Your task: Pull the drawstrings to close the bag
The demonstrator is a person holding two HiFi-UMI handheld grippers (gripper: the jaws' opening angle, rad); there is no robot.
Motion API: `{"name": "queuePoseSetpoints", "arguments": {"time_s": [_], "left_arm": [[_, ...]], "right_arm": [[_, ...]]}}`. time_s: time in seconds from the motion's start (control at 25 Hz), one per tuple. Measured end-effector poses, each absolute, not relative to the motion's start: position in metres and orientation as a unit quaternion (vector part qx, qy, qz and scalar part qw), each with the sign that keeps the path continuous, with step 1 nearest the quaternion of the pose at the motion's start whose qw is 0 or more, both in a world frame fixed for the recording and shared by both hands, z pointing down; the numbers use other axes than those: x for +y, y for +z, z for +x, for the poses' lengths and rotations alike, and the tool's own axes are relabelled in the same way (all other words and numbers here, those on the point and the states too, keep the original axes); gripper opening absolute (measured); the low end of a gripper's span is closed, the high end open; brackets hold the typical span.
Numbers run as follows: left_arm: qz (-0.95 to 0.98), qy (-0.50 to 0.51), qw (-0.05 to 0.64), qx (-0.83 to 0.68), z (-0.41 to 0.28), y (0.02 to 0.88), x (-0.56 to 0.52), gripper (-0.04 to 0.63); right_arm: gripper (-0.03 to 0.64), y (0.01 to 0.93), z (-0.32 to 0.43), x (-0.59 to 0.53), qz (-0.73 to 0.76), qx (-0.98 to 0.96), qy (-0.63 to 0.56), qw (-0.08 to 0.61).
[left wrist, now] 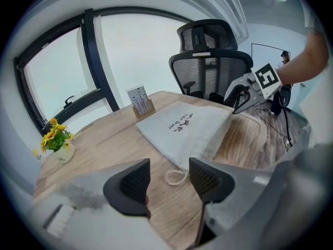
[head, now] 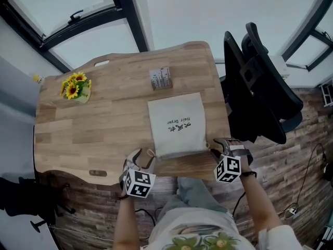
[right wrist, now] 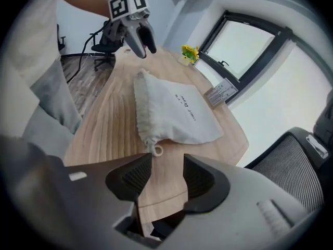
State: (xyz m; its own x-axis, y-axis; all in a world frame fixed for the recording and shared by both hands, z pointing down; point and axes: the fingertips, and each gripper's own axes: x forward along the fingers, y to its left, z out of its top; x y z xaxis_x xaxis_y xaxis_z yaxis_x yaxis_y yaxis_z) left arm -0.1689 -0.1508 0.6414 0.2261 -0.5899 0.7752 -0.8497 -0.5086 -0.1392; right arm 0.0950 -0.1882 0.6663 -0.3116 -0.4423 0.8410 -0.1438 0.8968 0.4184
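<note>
A pale cloth drawstring bag (head: pixel 176 124) with dark print lies flat on the wooden table (head: pixel 104 129), its gathered mouth toward the near edge. Its left cord loop (left wrist: pixel 176 177) lies on the wood just beyond my left gripper (left wrist: pixel 169 178), which is open and holds nothing. The right cord loop (right wrist: pixel 156 150) sits just ahead of my right gripper (right wrist: pixel 166 173), also open and empty. In the head view the left gripper (head: pixel 146 160) and right gripper (head: pixel 218 146) flank the bag's near corners.
A small vase of sunflowers (head: pixel 76 86) stands at the table's far left. A card holder (head: pixel 161 78) stands behind the bag. A black office chair (head: pixel 260 82) sits close to the table's right edge. The person's lap is at the near edge.
</note>
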Motion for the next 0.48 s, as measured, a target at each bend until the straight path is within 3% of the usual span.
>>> {"name": "queuePoseSetpoints", "arguments": {"time_s": [0.48], "left_arm": [[0.770,0.421,0.175,-0.447,-0.160,0.664,-0.160,0.234]], "right_arm": [[0.196,0.690,0.077,-0.187,0.091,-0.790,-0.182,0.578]]}}
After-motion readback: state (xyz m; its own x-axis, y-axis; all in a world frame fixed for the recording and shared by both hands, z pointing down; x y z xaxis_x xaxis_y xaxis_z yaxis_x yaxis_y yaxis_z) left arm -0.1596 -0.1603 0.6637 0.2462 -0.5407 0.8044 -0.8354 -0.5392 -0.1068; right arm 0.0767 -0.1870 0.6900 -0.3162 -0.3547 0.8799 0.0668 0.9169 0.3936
